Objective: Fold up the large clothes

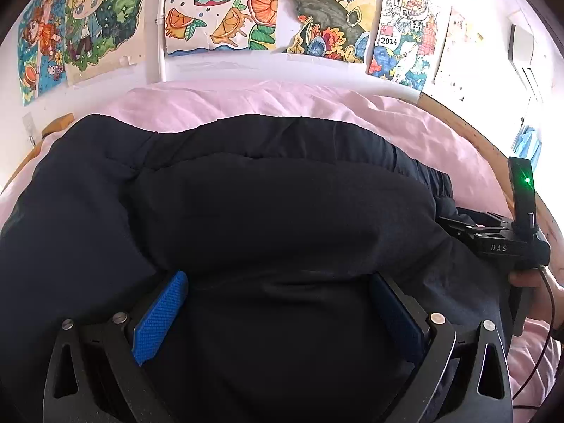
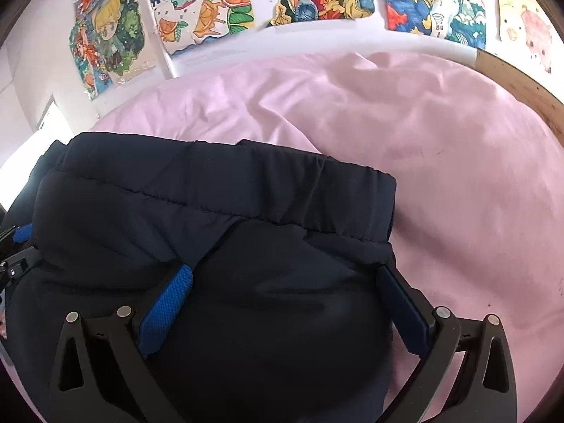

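Garment: dark navy padded trousers lay folded on the pink bedsheet, elastic waistband toward 12 o'clock.
Left gripper: fingers spread wide, dark cloth bulging between them; whether they pinched it could not be told.
Right gripper: fingers at their widest, straddling the bundle's near end, not squeezing.
Surroundings: children's drawings on the wall at 12 o'clock; wooden bed rail at 2 o'clock.
Open room: bare sheet from 12 to 4 o'clock in the right view.
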Demonstrator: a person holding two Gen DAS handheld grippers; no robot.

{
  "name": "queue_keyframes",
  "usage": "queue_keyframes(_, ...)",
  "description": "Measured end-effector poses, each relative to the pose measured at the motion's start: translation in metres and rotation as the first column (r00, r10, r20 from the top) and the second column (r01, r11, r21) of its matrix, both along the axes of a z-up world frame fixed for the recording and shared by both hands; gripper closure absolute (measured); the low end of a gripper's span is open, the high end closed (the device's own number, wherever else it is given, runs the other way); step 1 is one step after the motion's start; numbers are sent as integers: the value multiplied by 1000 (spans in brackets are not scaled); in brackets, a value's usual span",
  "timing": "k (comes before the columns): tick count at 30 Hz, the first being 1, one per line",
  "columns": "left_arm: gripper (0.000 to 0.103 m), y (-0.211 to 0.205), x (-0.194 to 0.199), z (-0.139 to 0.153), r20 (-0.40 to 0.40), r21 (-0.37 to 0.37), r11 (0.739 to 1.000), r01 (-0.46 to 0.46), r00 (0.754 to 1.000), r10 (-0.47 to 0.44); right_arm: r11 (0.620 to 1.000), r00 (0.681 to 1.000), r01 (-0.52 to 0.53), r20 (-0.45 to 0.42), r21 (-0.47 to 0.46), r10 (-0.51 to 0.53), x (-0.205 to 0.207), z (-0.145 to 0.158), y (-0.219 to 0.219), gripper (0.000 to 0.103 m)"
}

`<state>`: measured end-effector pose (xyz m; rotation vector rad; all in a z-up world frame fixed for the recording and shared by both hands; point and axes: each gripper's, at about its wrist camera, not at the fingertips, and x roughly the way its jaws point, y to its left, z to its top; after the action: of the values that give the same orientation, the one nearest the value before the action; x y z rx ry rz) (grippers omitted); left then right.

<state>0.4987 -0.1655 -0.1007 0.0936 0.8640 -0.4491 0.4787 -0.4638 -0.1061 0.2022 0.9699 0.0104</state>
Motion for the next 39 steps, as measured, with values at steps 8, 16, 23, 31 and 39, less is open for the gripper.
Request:
queue_keyframes(8,0,0,-3,1,12,-3,1000,4,1000,-4,1000,1000,2,11,1,-2,-3,-1,0,1)
queue_keyframes(16,0,6,-7,1,32,-21,1000,9,999,-9,996,1000,-11,24,92,9,-10,4,-11,1)
queue_keyframes(23,0,25,-11,-1,40,-113,994,12,999,-8,993,990,-94,107,68,87,-53,56,-28,1)
queue_keyframes(31,0,32,-15,34,74,-30,998,-57,995,59,952,987,124,64,282,-147,-73,15,-81,1)
queue_keyframes(39,0,109,-13,91,164,55,955,-291,946,279,936,985,113,86,332,-150,-64,1,-74,15)
